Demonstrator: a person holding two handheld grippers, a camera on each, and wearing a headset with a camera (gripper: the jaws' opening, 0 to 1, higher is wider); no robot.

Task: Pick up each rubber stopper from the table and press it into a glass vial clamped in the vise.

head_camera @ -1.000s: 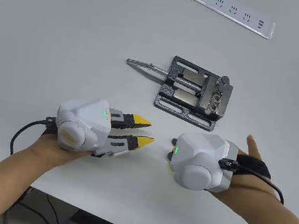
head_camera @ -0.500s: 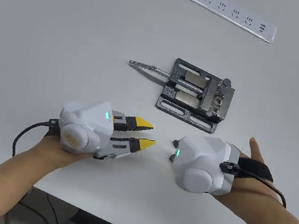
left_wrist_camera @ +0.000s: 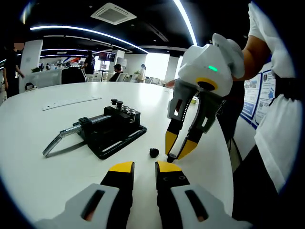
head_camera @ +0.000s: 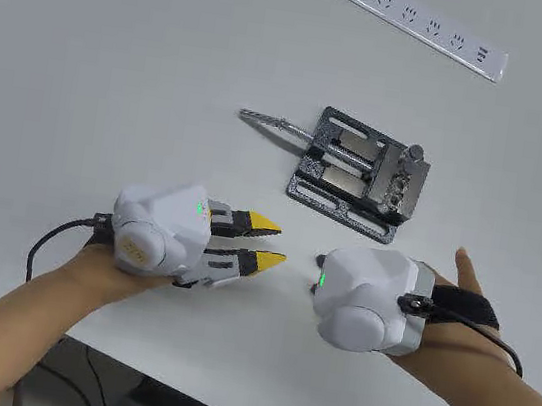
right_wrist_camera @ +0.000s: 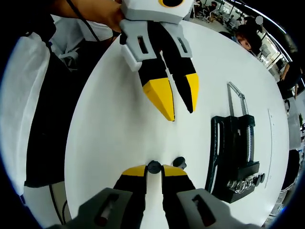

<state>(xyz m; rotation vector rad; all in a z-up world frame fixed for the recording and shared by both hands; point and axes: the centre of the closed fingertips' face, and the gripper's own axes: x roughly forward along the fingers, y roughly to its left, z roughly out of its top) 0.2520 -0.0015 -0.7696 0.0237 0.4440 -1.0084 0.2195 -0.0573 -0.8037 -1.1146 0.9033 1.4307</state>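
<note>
The right hand-held gripper [right_wrist_camera: 153, 171] is down at the white tabletop [head_camera: 119, 61] with its yellow-tipped jaws closed against a small black rubber stopper [right_wrist_camera: 153, 166]. The stopper sits right between the two tips and touches both. A second stopper [right_wrist_camera: 179, 162] lies on the tabletop just beside the outer face of one jaw, on the side towards the vise [right_wrist_camera: 233, 152]. In the left gripper view that loose stopper shows as a dark knob [left_wrist_camera: 153, 152] between the vise [left_wrist_camera: 112, 129] and the tips of the right hand-held gripper, close to them but not touching. The left hand-held gripper [left_wrist_camera: 144, 168] points towards the right one with its jaws slightly parted and nothing between them, and its tips are well short of either stopper. In the head view it lies low over the tabletop [head_camera: 267, 242], held in a hand, left of the white housing of the right one. The black vise stands further back with a row of glass vials [head_camera: 391, 188] clamped at its right end and its screw handle [head_camera: 270, 122] sticking out to the left. A white power strip [head_camera: 417, 24] lies along the far edge.
</note>
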